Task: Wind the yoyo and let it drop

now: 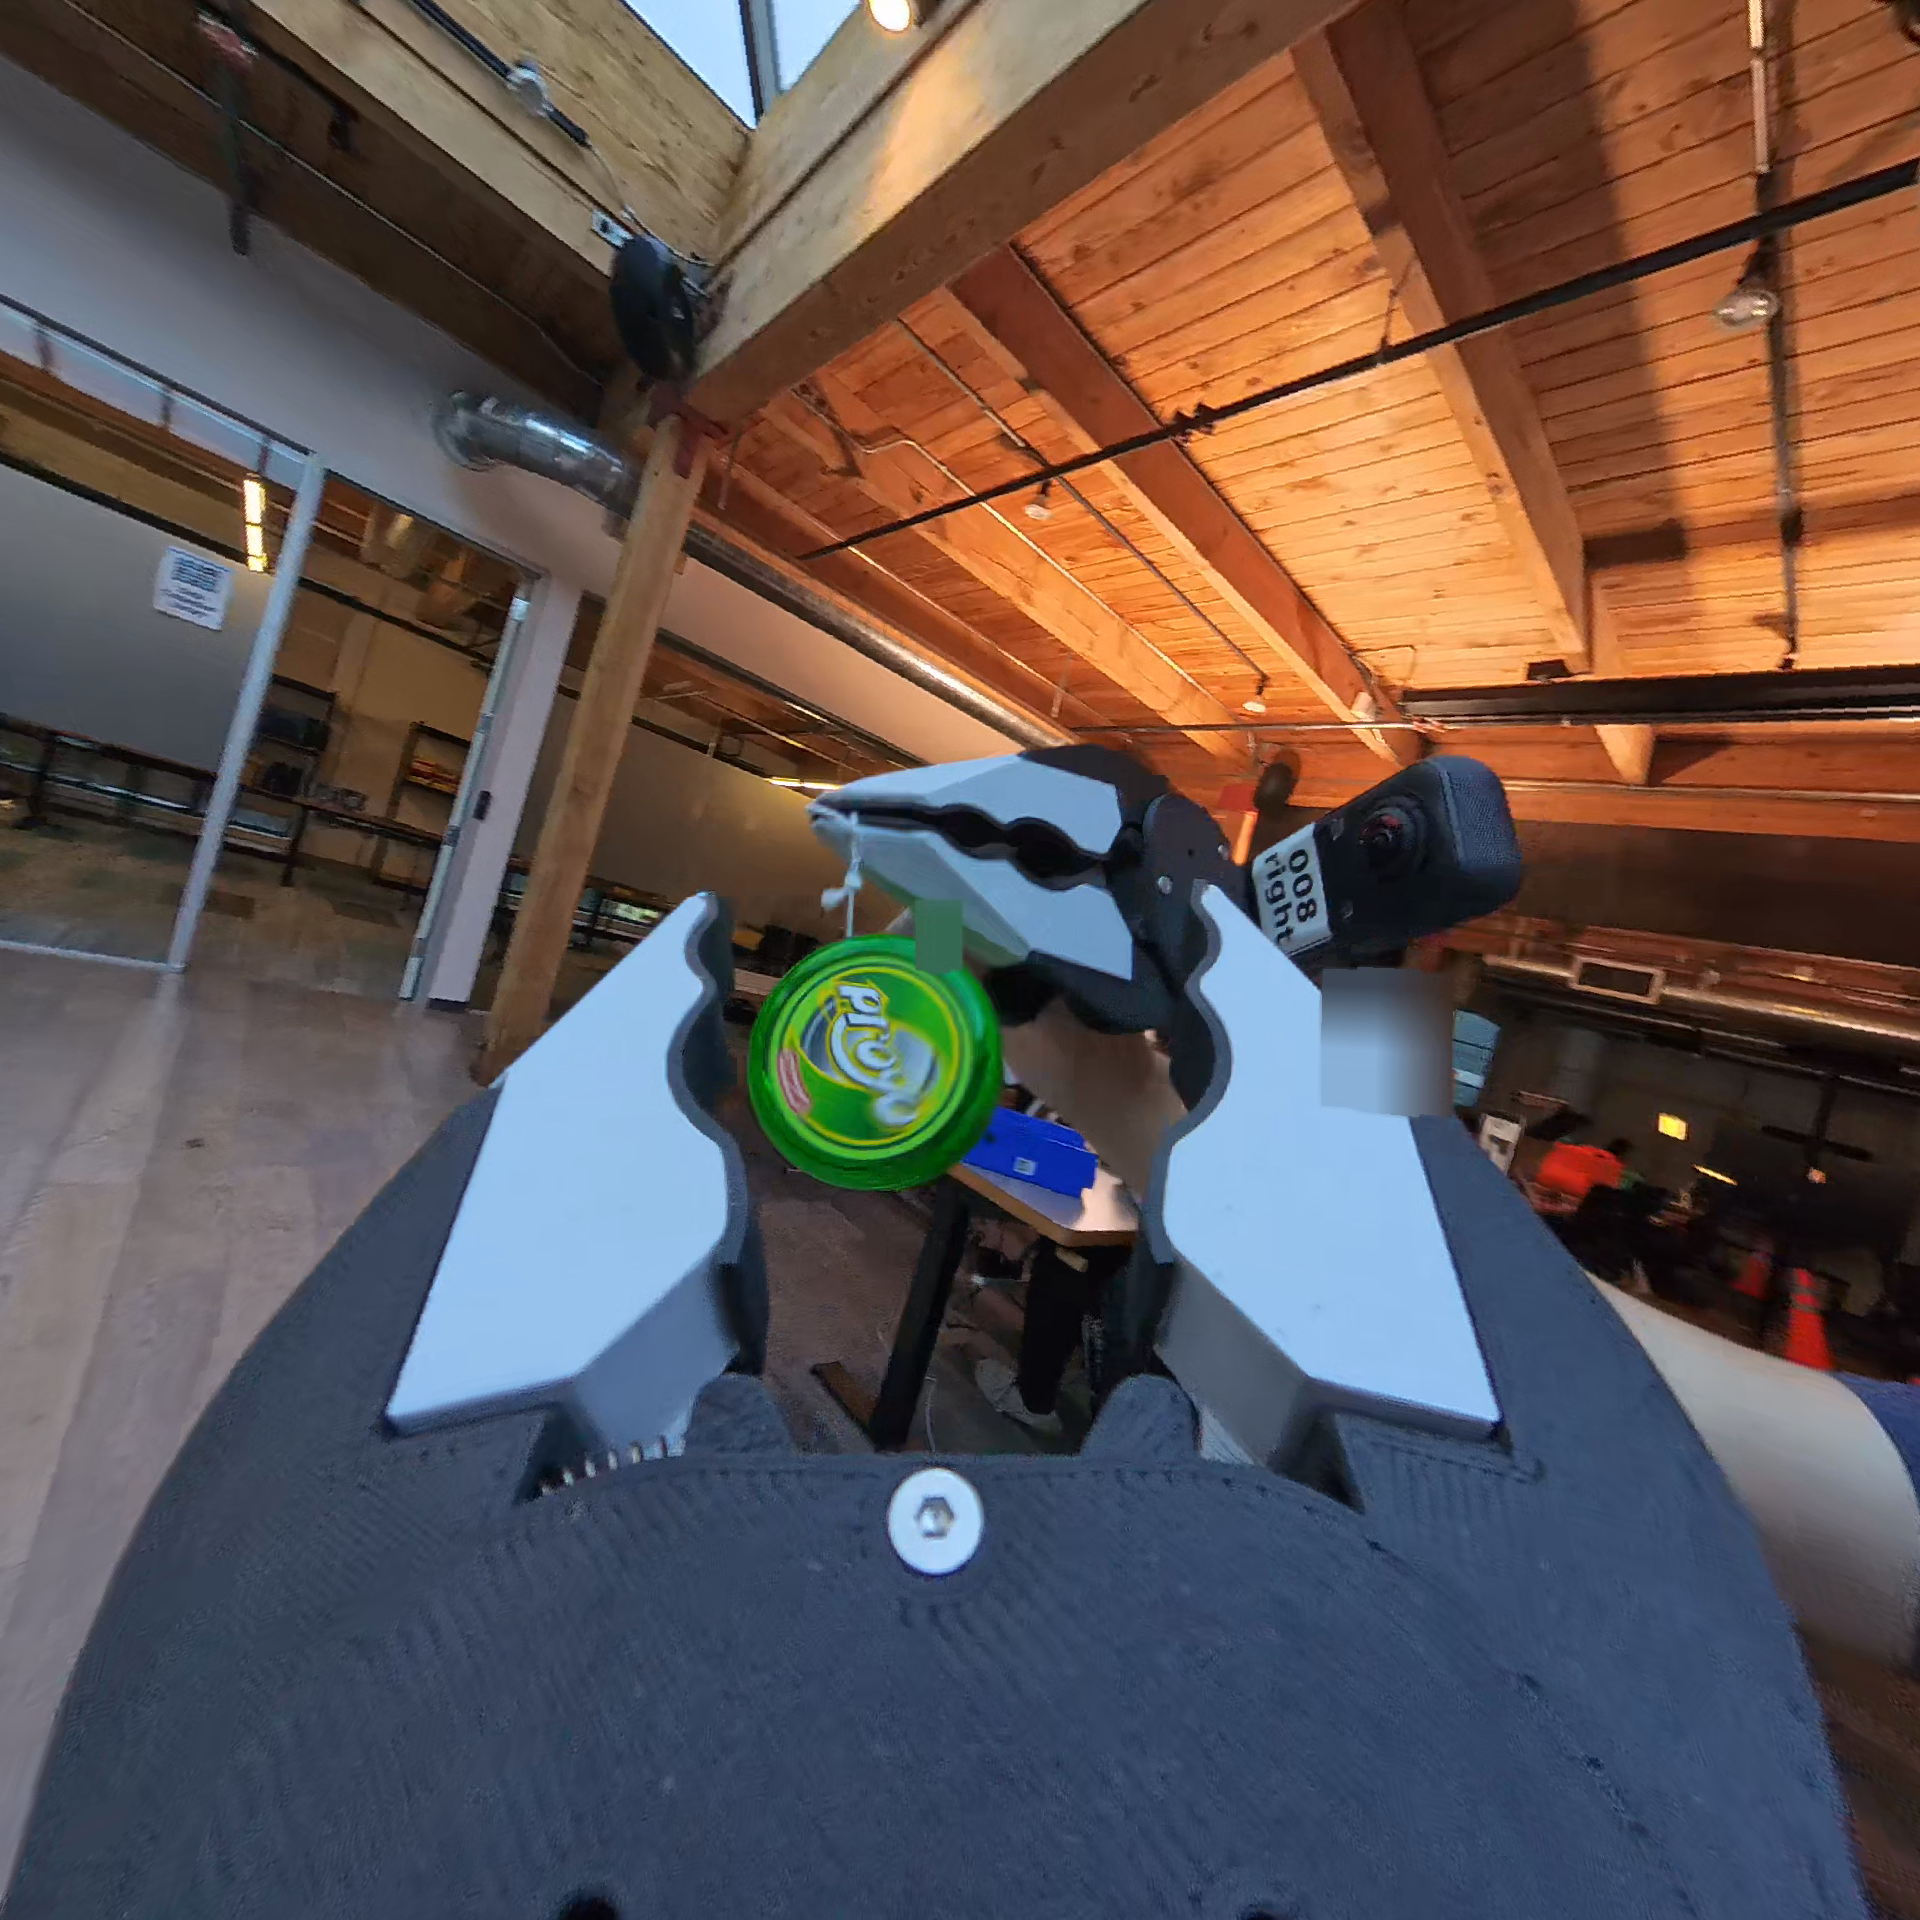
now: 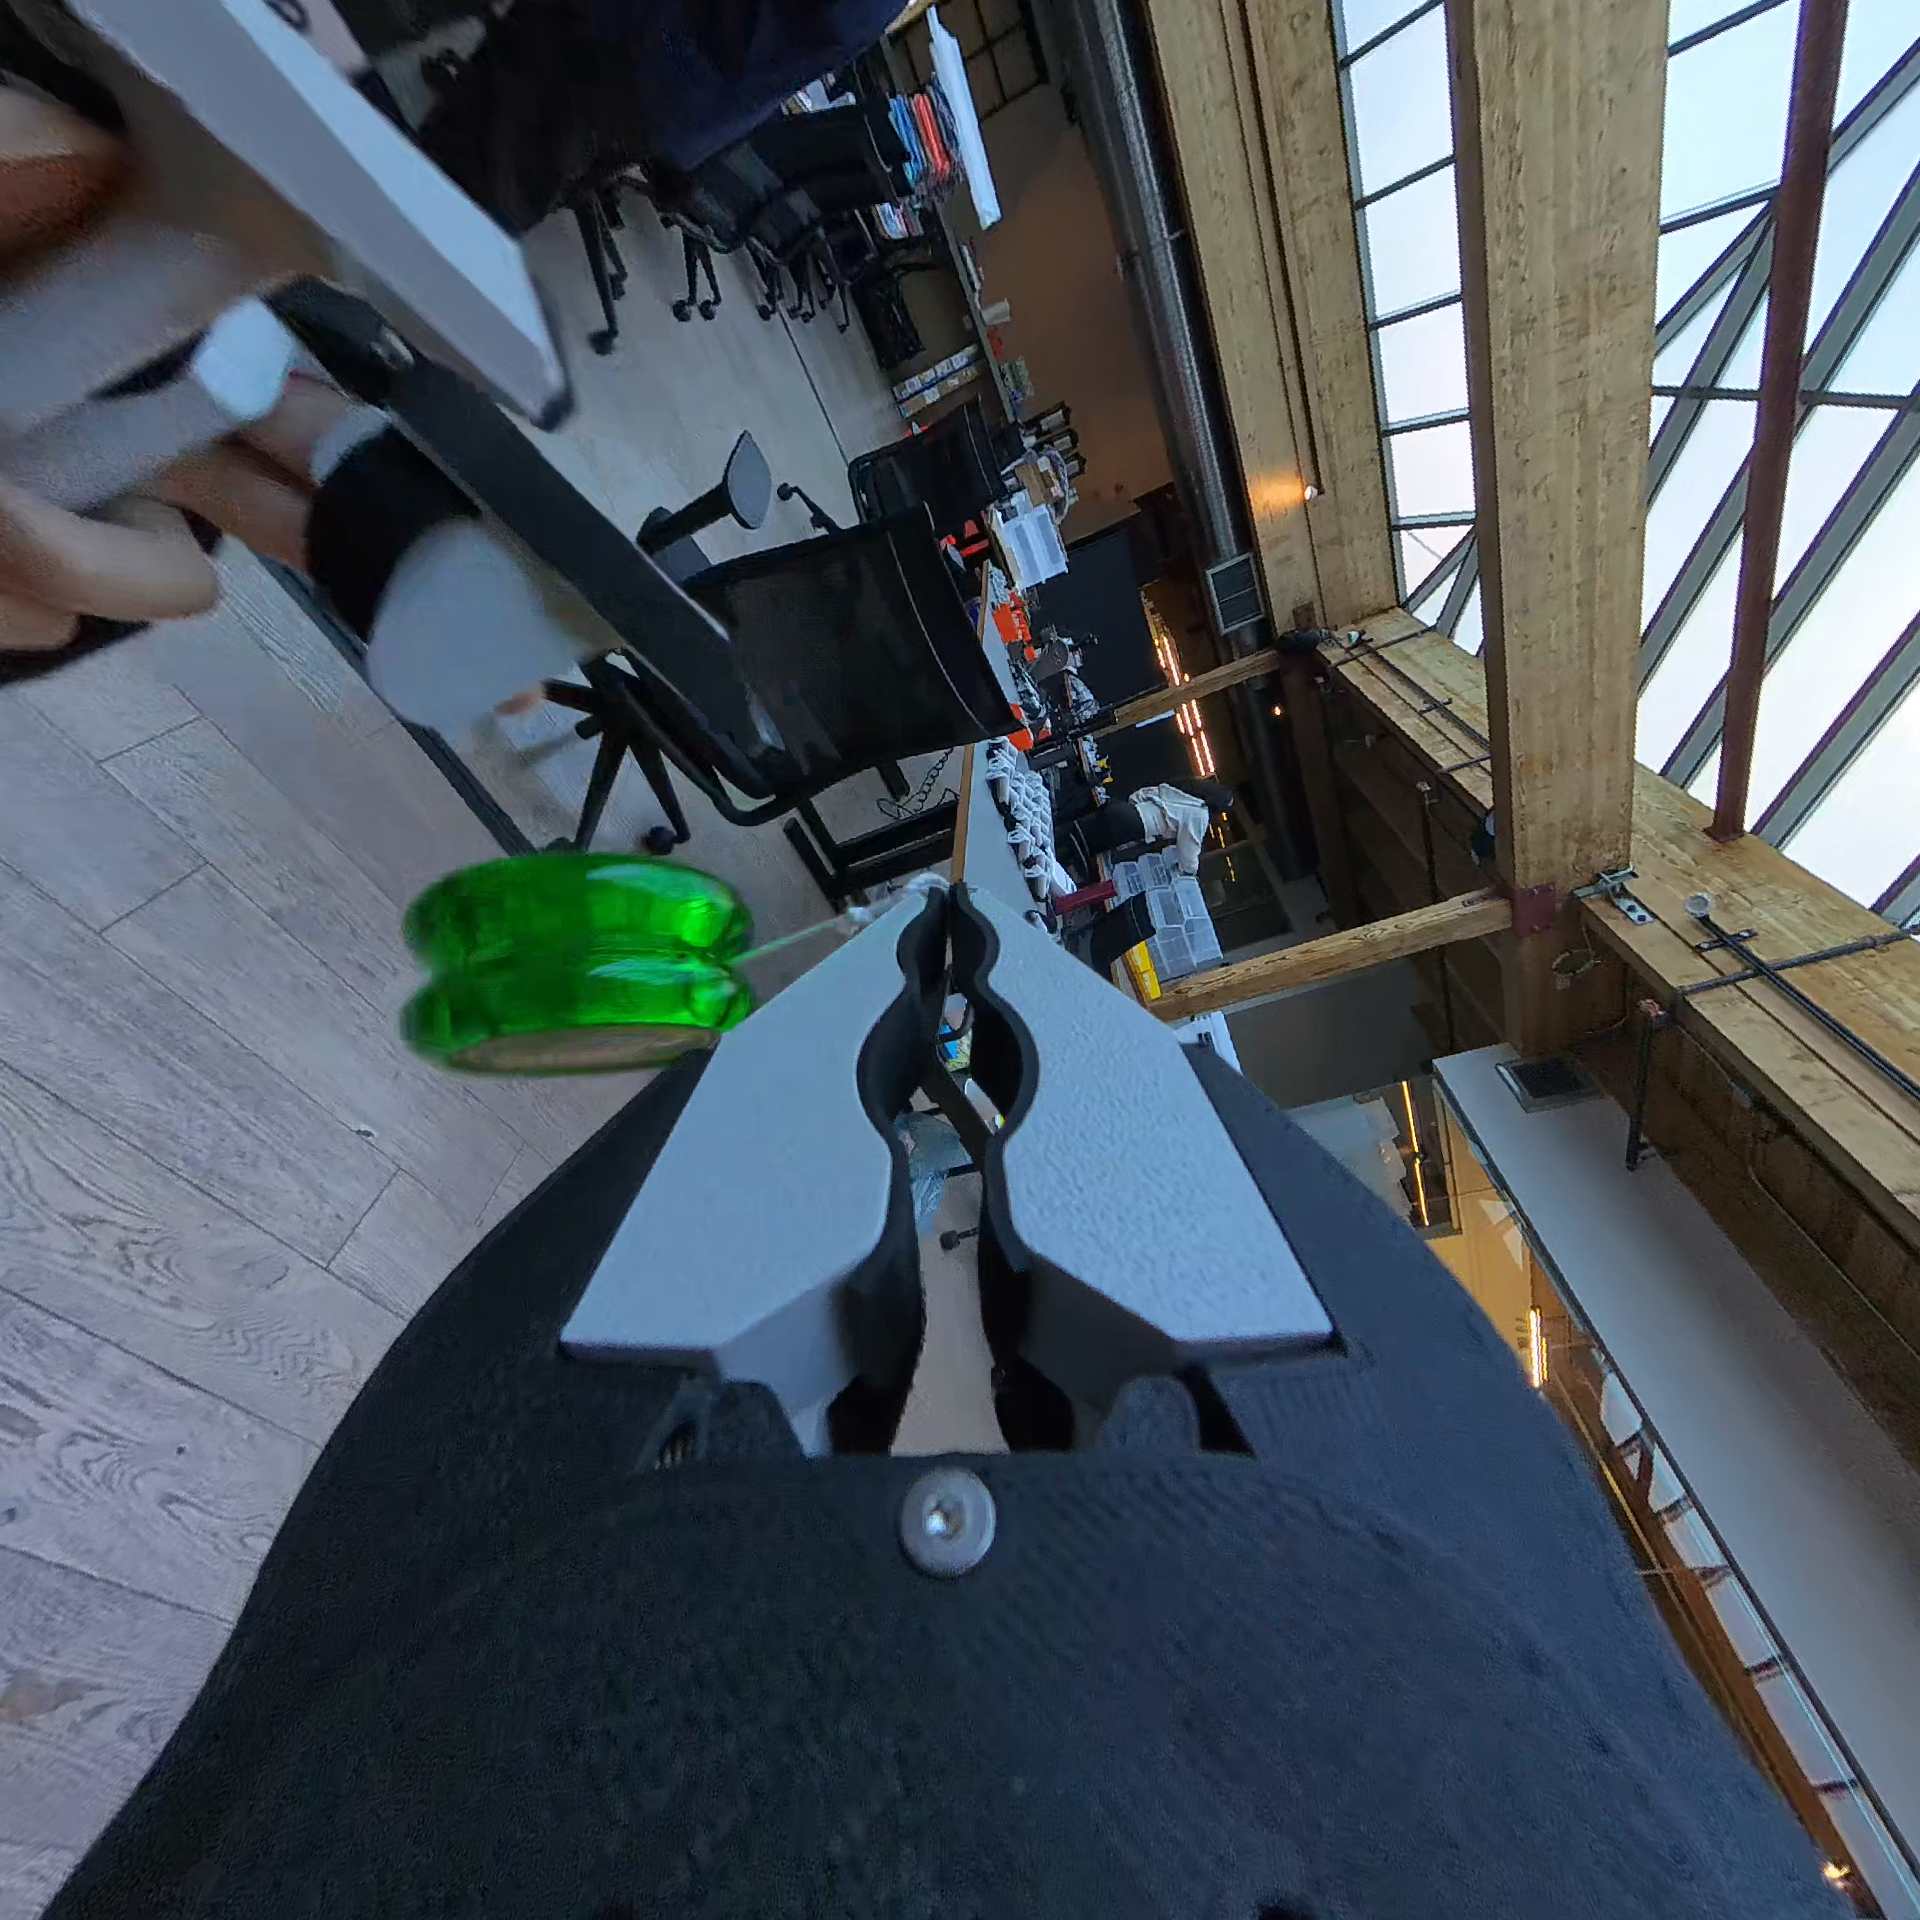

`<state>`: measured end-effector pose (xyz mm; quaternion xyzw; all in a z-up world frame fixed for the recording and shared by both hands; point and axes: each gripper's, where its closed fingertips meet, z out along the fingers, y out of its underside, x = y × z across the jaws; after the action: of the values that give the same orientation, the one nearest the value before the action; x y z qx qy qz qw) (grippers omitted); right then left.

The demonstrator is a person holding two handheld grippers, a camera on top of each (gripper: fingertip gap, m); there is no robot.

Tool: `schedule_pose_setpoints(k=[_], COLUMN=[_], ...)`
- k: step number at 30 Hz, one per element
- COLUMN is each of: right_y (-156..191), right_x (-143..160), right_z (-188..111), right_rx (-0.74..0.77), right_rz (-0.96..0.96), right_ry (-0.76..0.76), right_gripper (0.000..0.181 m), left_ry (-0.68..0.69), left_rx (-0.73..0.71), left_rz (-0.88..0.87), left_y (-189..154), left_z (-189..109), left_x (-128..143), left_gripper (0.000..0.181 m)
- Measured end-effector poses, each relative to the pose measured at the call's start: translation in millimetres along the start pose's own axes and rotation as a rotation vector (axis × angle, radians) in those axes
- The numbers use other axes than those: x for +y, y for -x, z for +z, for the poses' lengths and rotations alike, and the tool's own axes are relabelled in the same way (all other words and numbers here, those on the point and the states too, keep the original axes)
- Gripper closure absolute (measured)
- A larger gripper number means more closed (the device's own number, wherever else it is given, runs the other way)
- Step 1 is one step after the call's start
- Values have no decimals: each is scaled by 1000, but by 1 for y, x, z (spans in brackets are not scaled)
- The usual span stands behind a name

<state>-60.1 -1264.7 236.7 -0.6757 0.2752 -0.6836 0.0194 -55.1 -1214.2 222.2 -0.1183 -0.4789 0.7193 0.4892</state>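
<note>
A clear green yoyo [image 1: 875, 1062] hangs on a short white string [image 1: 850, 883] from my right gripper [image 1: 831, 816], whose jaws are shut on the string's knotted end. In the right wrist view the yoyo [image 2: 577, 961] shows edge-on, just left of my shut right gripper [image 2: 940, 902], with the string [image 2: 805, 940] running to the tips. My left gripper [image 1: 956, 920] is open and empty; the yoyo hangs in the air between and just beyond its fingers, touching neither. The left gripper shows blurred at the upper left of the right wrist view [image 2: 260, 436].
A table [image 1: 1049, 1210] with a blue box [image 1: 1034, 1153] stands behind the yoyo. A wooden post [image 1: 592, 748] rises on the left. A black office chair [image 2: 831, 665] and desks stand on the wood floor [image 2: 187, 1143]. Orange cones [image 1: 1808, 1320] are at the far right. Left tips to right tips: about 6 cm.
</note>
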Motion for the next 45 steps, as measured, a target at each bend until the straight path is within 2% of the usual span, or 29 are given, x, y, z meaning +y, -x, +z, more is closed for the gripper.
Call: schedule_pose_setpoints(k=[2,4,6,10,12,15,17,20,21,22,23,24,27,34,45], right_y=[-5,-11,-21,-46,-60,-81,-97,-121,-124,-122,-129,-137,-140,-120,-94], right_x=[3,4,-1,-8,-7,-14,-24,-44,-52,-48,-52,-63,-88,-92,-69], right_z=[3,4,2,-1,0,-1,-5,-13,-14,-10,-12,-18,-20,-11,-1], right_rx=[2,7,24,58,76,103,137,174,156,141,187,233,195,144,107], right_rz=[-8,-3,3,63,135,293,383,507,519,528,495,486,539,457,476], right_ry=[27,52,50,74,105,110,93,50,39,112,108,67,-3,71,121], right_gripper=[181,181,181,181,181,181,181,181,181,181,181,181,181,181,181], left_ry=[2,-13,-23,-82,-154,-280,-292,-218,-214,-216,-216,-213,-185,-226,-261], left_rx=[-89,-156,-185,-275,-302,-283,-291,-285,-270,-261,-258,-259,-244,-201,-197], left_rz=[13,21,13,-7,-27,-76,-107,-198,-218,-224,-214,-197,-168,-191,-200], left_y=[8,7,-7,-46,-72,-113,-128,-143,-149,-154,-158,-161,-168,-172,-181], left_z=[-39,-88,-138,-230,-263,-294,-304,-308,-308,-307,-307,-305,-298,-297,-310], left_x=[5,17,38,93,118,148,170,200,202,203,201,199,195,191,193], left_gripper=[94,100,108,111,111,115,118,116,117,117,118,118,118,118,118])
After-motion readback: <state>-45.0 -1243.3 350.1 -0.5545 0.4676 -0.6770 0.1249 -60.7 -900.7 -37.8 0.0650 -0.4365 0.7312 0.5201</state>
